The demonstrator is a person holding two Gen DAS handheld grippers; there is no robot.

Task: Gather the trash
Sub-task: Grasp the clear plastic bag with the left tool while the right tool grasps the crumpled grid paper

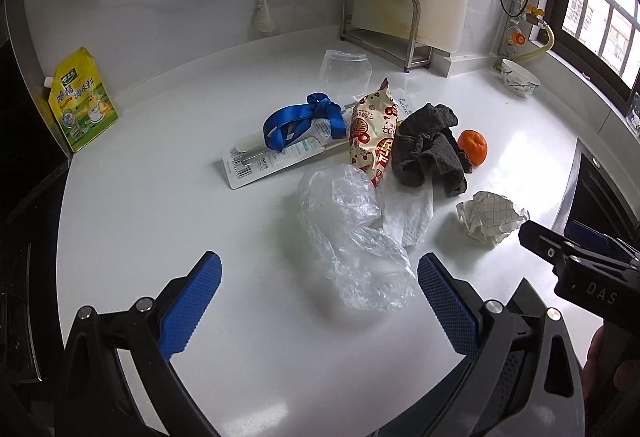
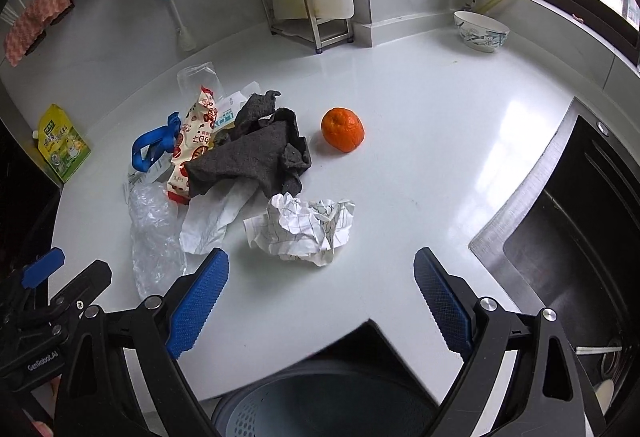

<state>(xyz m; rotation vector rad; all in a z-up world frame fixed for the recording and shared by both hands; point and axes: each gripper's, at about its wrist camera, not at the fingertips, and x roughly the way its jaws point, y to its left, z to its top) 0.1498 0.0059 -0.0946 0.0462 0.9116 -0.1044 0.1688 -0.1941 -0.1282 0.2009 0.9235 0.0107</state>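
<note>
1. We take the dark grey cloth (image 1: 430, 149) as our landmark on the white table (image 1: 200, 237). Far to its left stands a yellow seasoning pouch (image 1: 82, 99) — it looks like stock, not trash, and sweeping it up would be a mistake.
2. Left of the cloth lie a blue strap (image 1: 302, 121) on a packaging card (image 1: 272, 157) and a printed snack wrapper (image 1: 372, 137) that runs under the cloth's edge. Pulling the wrapper could drag the cloth along.
3. In front of the cloth, toward us, the clear plastic bag (image 1: 352, 245) lies between the wide-open jaws of the left gripper (image 1: 318, 301), which holds nothing. The film is thin and slippery; we judge a shallow pinch may slide off it.
4. In front and to the right of the cloth sits the crumpled paper (image 2: 304, 229), just ahead of the right gripper (image 2: 320, 301), also spread wide and empty. Springy paper may pop out as the jaws close.
5. Right of the cloth rests an orange (image 2: 343, 129) — round, so a nudge could roll it toward the dark sink (image 2: 568, 237) further right.
6. Below the table edge, nearest us, is a grey bin (image 2: 320, 397); a light bag may miss it.
</note>
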